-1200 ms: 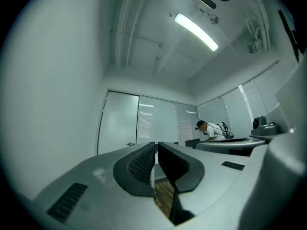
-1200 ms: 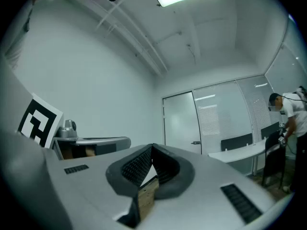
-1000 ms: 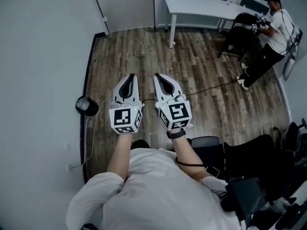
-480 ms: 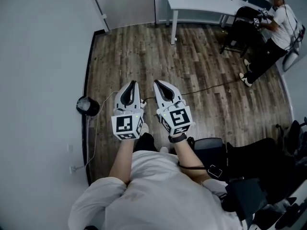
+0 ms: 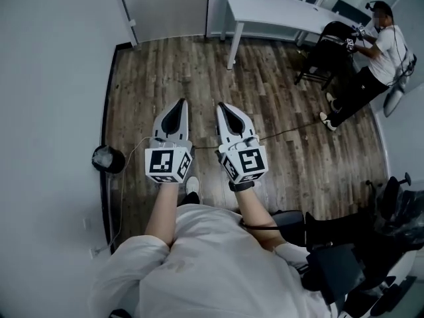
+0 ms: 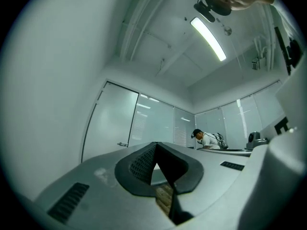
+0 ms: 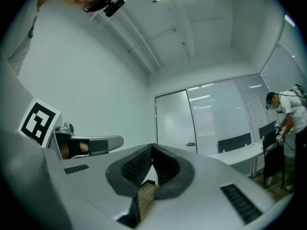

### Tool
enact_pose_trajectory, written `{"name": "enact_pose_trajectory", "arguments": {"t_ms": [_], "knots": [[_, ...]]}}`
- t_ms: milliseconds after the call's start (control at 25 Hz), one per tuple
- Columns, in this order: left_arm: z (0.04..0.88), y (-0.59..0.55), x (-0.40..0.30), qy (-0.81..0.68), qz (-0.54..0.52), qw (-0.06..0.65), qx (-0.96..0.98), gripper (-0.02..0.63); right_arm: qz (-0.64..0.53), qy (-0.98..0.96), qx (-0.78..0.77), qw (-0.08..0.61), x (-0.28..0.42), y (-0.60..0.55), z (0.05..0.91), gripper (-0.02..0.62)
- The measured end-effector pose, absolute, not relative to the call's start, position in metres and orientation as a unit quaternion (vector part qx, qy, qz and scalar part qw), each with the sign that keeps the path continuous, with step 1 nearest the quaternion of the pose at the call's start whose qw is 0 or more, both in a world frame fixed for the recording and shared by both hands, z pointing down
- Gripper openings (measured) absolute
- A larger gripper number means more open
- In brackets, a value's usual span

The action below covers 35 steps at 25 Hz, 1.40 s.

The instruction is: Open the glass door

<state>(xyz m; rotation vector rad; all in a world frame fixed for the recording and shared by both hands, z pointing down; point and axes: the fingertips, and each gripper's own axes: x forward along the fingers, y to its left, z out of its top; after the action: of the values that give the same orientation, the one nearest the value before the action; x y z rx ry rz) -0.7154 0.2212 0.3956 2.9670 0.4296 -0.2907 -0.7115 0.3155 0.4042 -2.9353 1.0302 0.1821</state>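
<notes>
The glass door (image 5: pixel 165 5) is a frosted panel in the far wall, with a small lever handle (image 5: pixel 132 24) at its left edge. It also shows as the door (image 6: pixel 108 123) in the left gripper view and the door (image 7: pixel 175 121) with its handle (image 7: pixel 191 144) in the right gripper view, well ahead of both grippers. My left gripper (image 5: pixel 179 103) and right gripper (image 5: pixel 222 106) are held side by side over the wood floor and point toward that wall. Both are shut with nothing between the jaws, as the left gripper (image 6: pixel 156 143) and right gripper (image 7: pixel 152 146) show close up.
A plain wall (image 5: pixel 46 111) runs along the left, with a black round object (image 5: pixel 108 158) and a cable at its foot. A white table (image 5: pixel 278 18) stands at the back right. A person (image 5: pixel 361 71) bends over a black chair (image 5: pixel 324 55). Dark bags and chairs (image 5: pixel 344 244) crowd the lower right.
Both grippers have travelled forward over the floor toward the door wall. The black object by the left wall now lies further back beside me.
</notes>
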Motion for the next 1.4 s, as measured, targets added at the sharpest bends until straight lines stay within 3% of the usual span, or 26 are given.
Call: {"name": "enact_pose_trajectory", "arguments": {"t_ms": [640, 1400], "knots": [[0.434, 0.133, -0.569, 0.115, -0.049, 0.090, 0.988, 0.005, 0.012, 0.343, -0.939, -0.015, -0.575, 0.226, 0.434, 0.002], [0.400, 0.207, -0.300, 0.096, -0.052, 0.028, 0.994, 0.005, 0.055, 0.371, -0.927, 0.012, -0.286, 0.289, 0.389, 0.002]]}}
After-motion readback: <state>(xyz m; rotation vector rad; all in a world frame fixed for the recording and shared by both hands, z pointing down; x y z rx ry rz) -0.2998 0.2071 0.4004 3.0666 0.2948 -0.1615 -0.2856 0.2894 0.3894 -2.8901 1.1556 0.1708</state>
